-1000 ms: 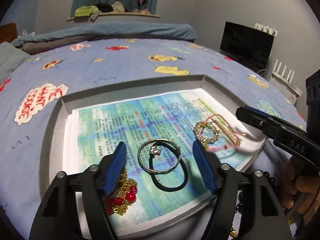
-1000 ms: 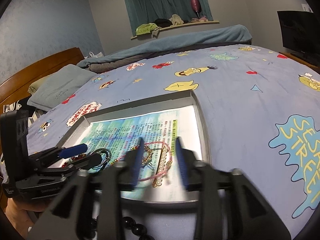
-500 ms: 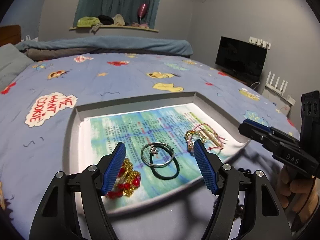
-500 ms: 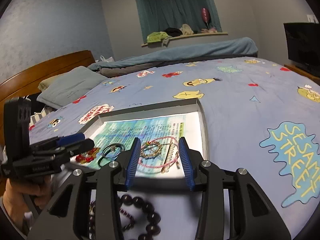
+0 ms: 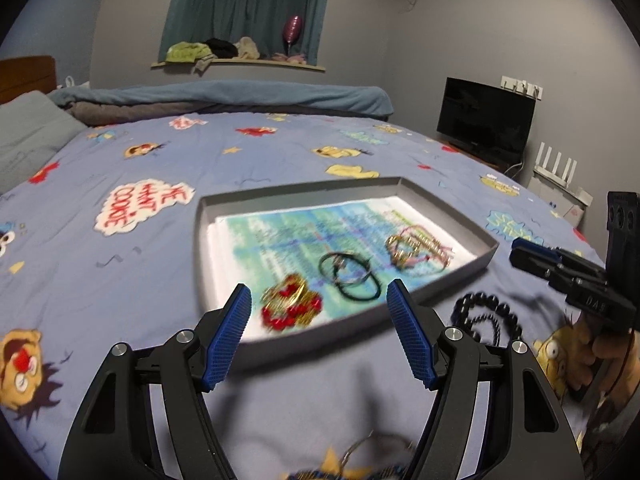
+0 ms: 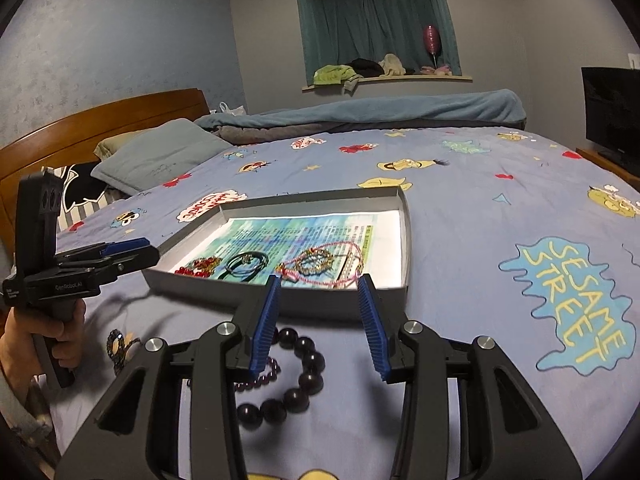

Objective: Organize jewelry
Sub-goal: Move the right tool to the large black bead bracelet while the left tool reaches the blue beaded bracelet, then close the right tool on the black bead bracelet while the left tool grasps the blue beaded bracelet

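Resting on the bedspread point(image 6: 460, 240), the grey tray point(image 6: 408, 236) holds a printed paper liner point(image 6: 320, 232) and three clusters of jewelry. At the tray's left end lies a red-and-gold beaded chain point(image 5: 290, 304); the blur hides its finer detail. Beside it, near the middle, a silver bangle point(image 5: 346, 270) overlaps a black elastic band point(image 5: 360, 290). Toward the right end sits a tangle of gold and pink bracelets point(image 5: 416, 248), touching the liner and close to the tray's right wall.

Outside the tray, just in front of its near wall, a dark beaded bracelet point(image 6: 296, 376) lies on the bedspread, with a smaller strand of purple beads point(image 6: 260, 380) against it. A further small bead ring point(image 6: 116, 346) lies to the left.

The left gripper point(image 5: 320, 332) hovers before the tray's near wall, jaws spread wide, nothing between them. The right gripper point(image 6: 320, 320) hovers over the dark beaded bracelet, jaws likewise spread wide and empty. Each is held by a hand on its grip point(image 6: 36, 336).

Beyond the tray: a grey pillow point(image 6: 160, 156), a wooden headboard point(image 6: 100, 120), a curtained window ledge point(image 6: 384, 76) and a black monitor point(image 5: 484, 116).
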The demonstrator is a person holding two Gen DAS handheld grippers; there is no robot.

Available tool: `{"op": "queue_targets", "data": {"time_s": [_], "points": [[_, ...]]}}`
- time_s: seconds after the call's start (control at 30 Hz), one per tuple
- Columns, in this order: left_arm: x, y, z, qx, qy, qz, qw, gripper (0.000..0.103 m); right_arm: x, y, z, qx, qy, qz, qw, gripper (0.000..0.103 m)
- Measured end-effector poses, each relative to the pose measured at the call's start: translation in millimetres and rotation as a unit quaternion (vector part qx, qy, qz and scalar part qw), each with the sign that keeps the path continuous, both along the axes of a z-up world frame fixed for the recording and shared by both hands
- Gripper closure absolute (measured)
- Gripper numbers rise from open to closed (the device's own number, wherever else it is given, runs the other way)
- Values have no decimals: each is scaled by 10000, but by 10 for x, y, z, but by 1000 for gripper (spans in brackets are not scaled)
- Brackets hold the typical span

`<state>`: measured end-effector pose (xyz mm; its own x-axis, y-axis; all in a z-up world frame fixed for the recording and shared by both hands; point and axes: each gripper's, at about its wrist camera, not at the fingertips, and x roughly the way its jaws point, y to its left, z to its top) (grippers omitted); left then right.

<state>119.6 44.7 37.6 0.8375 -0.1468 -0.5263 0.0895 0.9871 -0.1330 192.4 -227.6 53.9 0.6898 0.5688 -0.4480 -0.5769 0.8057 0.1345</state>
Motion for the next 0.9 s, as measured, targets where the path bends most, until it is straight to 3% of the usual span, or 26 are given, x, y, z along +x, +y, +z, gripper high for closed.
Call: {"op": "queue_targets", "data": {"time_s": [0.6,0.9], "points": [[-779,69,-325,127,579,-483,9971,32,-110,29,-167,-258,462,266,9982,63],[-825,43,-452,170,858,-597,9944,48,71,29,-356,-304,1216,351,9915,63]]}}
